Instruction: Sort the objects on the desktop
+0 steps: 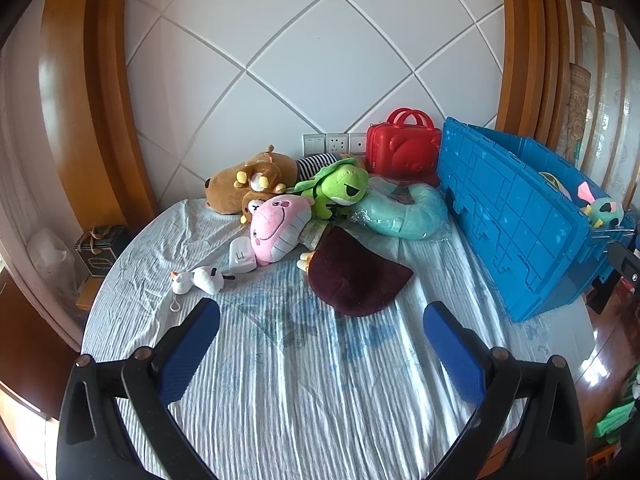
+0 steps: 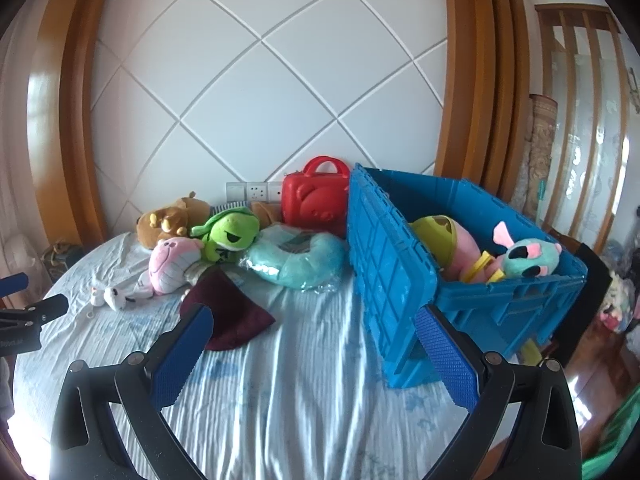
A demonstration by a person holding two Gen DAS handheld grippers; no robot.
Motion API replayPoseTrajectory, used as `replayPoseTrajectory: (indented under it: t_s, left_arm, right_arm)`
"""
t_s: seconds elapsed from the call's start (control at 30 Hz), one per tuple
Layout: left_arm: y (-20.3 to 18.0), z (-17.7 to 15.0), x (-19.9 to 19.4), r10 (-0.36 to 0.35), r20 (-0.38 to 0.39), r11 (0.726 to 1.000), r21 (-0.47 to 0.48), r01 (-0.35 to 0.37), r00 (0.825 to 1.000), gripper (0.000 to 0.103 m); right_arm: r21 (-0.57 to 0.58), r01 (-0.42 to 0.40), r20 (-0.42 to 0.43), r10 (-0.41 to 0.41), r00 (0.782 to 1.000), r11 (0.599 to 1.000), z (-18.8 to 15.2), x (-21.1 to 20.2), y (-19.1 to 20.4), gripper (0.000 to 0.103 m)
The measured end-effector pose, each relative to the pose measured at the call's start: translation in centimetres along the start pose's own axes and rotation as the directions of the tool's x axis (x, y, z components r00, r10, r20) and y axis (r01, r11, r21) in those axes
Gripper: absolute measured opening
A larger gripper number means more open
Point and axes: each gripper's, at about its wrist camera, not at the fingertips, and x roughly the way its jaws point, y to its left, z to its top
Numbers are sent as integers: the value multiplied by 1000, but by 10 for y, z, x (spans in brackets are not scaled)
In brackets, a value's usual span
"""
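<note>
Plush toys lie on a round table: a pink whale (image 1: 280, 226) (image 2: 172, 266), a green frog (image 1: 340, 186) (image 2: 230, 232), a brown dog (image 1: 248, 180) (image 2: 168, 216), a teal neck pillow (image 1: 404, 212) (image 2: 300, 260), a maroon cloth (image 1: 356, 276) (image 2: 232, 316) and a small white goose (image 1: 198, 279) (image 2: 114, 296). A blue crate (image 1: 516, 220) (image 2: 404, 280) at the right holds a teal plush (image 2: 528, 260) and a pink and yellow plush (image 2: 452, 248). My left gripper (image 1: 322, 316) is open and empty over the cloth-covered table. My right gripper (image 2: 314, 320) is open and empty beside the crate.
A red toy case (image 1: 402, 150) (image 2: 314, 200) stands against the wall at the back. The table has a striped white cloth (image 1: 300, 380) (image 2: 300, 400). A dark box (image 1: 98, 248) sits off the table's left edge. The crate's lid flap stands up on its left side.
</note>
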Motion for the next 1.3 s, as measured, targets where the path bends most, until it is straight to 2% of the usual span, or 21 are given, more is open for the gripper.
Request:
replayPoseTrajectory:
  t_s: [0.17, 0.27, 0.43, 0.83, 0.9, 1.3]
  left_arm:
    - [-6, 4, 2, 23, -27, 999, 23, -23, 999, 103]
    - [-12, 3, 3, 20, -22, 999, 26, -20, 1000, 103]
    - [1, 4, 7, -9, -33, 1000, 1, 10, 999, 103]
    - [1, 2, 7, -8, -18, 1000, -4, 7, 1000, 103]
    - [1, 2, 6, -6, -18, 1000, -5, 6, 1000, 103]
    - [4, 1, 11, -7, -33, 1000, -17, 6, 999, 103]
  right_arm:
    - [-7, 4, -1, -4, 1000, 1000, 1, 3, -1, 103]
    - [-8, 4, -2, -4, 1000, 1000, 0, 3, -1, 103]
    - [-6, -1, 1, 1, 1000, 1000, -4, 3, -3, 103]
    - [-12, -14, 4, 14, 1000, 1000, -20, -9, 2, 103]
    - [-21, -15, -22, 14, 1000, 1000, -5, 7, 1, 103]
    - [-23, -15, -28, 14, 1000, 1000, -2, 6, 3, 103]
